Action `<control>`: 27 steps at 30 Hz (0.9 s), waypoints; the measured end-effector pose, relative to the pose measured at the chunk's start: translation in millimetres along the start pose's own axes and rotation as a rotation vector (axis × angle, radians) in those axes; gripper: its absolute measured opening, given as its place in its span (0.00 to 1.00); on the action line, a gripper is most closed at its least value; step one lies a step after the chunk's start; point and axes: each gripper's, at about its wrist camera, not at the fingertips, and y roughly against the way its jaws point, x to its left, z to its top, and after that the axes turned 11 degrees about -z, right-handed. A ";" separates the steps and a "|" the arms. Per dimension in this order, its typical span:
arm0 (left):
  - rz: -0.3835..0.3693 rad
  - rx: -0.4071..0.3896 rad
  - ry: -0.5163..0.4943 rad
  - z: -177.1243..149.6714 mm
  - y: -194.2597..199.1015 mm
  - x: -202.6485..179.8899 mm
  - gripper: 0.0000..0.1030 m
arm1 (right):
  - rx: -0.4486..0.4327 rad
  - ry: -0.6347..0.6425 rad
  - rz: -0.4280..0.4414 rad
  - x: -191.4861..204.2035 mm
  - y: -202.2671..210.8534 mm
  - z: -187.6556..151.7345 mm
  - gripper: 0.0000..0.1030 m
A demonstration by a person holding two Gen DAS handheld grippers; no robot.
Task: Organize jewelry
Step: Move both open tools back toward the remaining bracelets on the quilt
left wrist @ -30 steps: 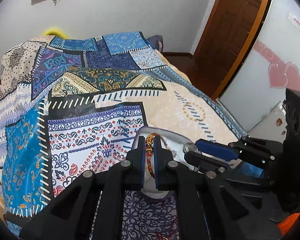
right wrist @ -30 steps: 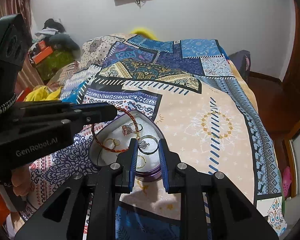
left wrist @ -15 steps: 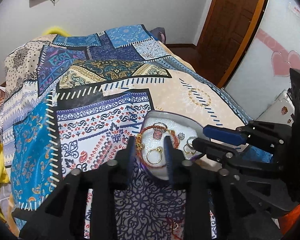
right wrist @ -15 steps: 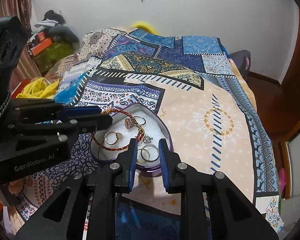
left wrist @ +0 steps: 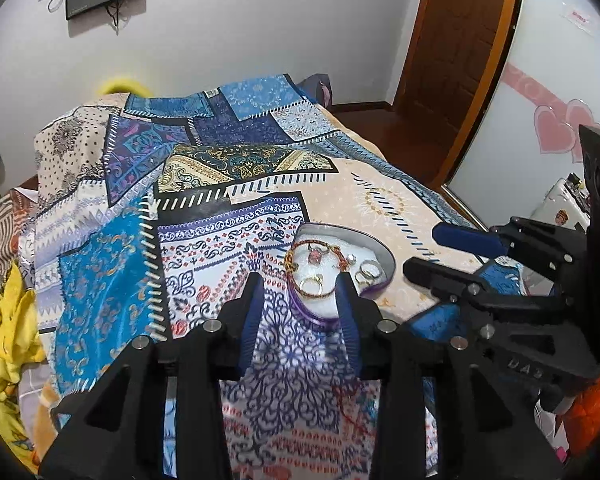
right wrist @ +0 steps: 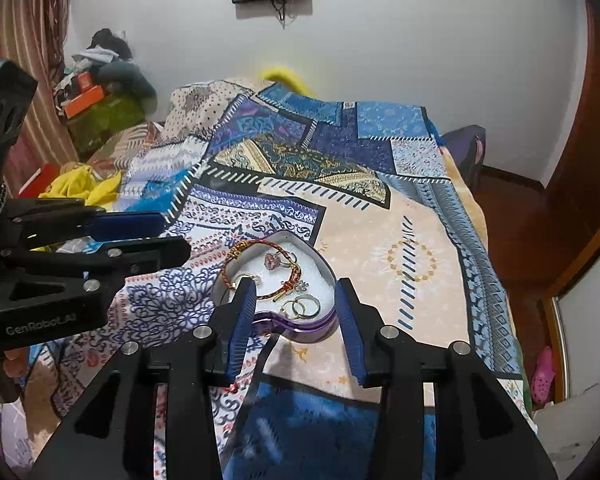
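Observation:
A heart-shaped purple jewelry tin with a white lining lies on the patterned bedspread. Inside it lie a red-and-gold bracelet, a ring with a pink stone and several gold and silver rings. My left gripper is open and empty, just short of the tin. My right gripper is open and empty, its fingers either side of the tin's near edge. Each gripper shows in the other's view, the right and the left.
The patchwork bedspread covers the whole bed. Yellow cloth lies at the bed's left side. A pile of clothes and boxes stands by the far wall. A wooden door is at the right.
My left gripper has opened and let the bracelet go; it now lies in the tin. Both grippers have drawn back a little, and the right one has opened wider.

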 end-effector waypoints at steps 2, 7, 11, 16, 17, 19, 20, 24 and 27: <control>-0.005 0.003 -0.006 -4.9 7.4 -3.2 0.36 | -0.007 -0.004 -0.002 0.7 6.6 -1.3 0.36; 0.000 0.024 -0.017 -23.4 19.9 -9.9 0.36 | -0.019 -0.014 -0.009 3.1 23.1 -9.6 0.36; -0.008 0.054 -0.013 -39.1 19.5 -12.5 0.36 | -0.013 -0.020 -0.005 7.2 29.9 -19.2 0.36; -0.024 0.108 -0.012 -59.7 10.1 -17.9 0.36 | 0.010 -0.022 -0.001 12.9 29.2 -33.7 0.36; -0.026 0.117 -0.013 -63.5 7.9 -18.9 0.36 | 0.016 -0.025 0.001 13.8 28.6 -36.6 0.36; -0.023 0.136 -0.018 -71.6 3.5 -20.9 0.36 | 0.034 -0.034 0.004 14.4 26.0 -43.0 0.36; -0.019 0.140 -0.018 -74.3 2.2 -21.1 0.36 | 0.043 -0.038 0.007 14.7 24.6 -45.9 0.36; -0.016 0.139 0.008 -84.9 3.8 -15.9 0.36 | 0.085 -0.058 0.028 18.8 16.2 -58.6 0.36; -0.013 0.133 0.025 -90.1 8.8 -10.9 0.36 | 0.118 -0.044 0.046 28.5 7.5 -66.3 0.36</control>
